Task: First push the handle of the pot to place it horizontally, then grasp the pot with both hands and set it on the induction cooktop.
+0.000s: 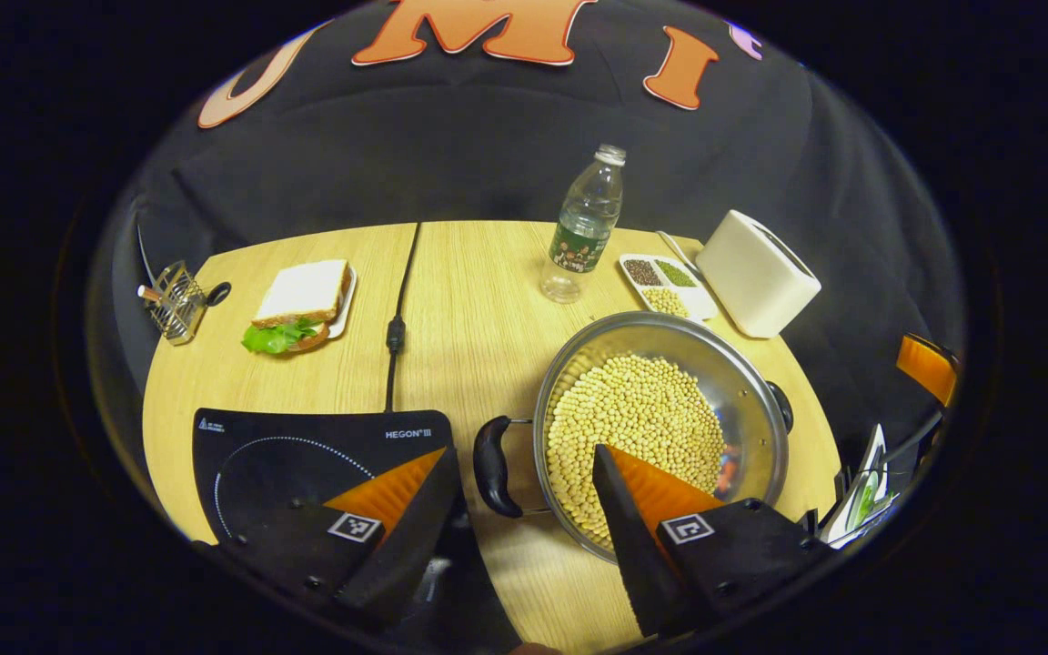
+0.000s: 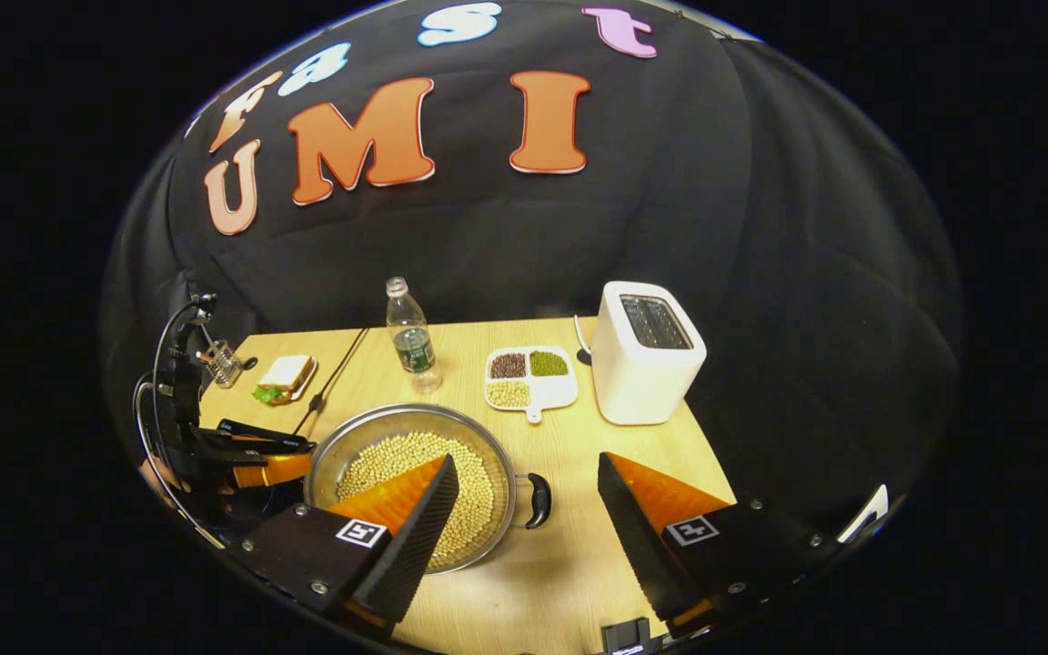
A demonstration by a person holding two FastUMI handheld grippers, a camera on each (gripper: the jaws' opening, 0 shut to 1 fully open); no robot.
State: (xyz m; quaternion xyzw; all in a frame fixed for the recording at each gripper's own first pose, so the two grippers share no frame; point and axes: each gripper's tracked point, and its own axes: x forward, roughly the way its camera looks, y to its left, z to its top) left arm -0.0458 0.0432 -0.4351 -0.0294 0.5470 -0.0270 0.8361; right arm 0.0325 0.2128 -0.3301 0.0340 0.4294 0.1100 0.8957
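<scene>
A steel pot (image 1: 750, 391) full of soybeans stands on the wooden table, right of the black induction cooktop (image 1: 306, 450). Its two black handles point left (image 1: 491, 466) and right (image 1: 783, 406). My left gripper (image 1: 519, 478) is open, low over the table, with the left handle lying between its fingers and one finger over the beans. In the right gripper view the pot (image 2: 369, 435) sits at centre left. My right gripper (image 2: 526, 480) is open around the other handle (image 2: 538, 500). The left gripper (image 2: 287, 458) shows at the pot's far side, by the cooktop (image 2: 256, 428).
Behind the pot stand a water bottle (image 1: 586, 223), a divided dish of beans (image 1: 667, 284) and a white toaster (image 1: 756, 273). A sandwich on a plate (image 1: 299, 305) and a wire rack (image 1: 175, 302) lie at the far left. The cooktop's cord (image 1: 395, 332) runs back across the table.
</scene>
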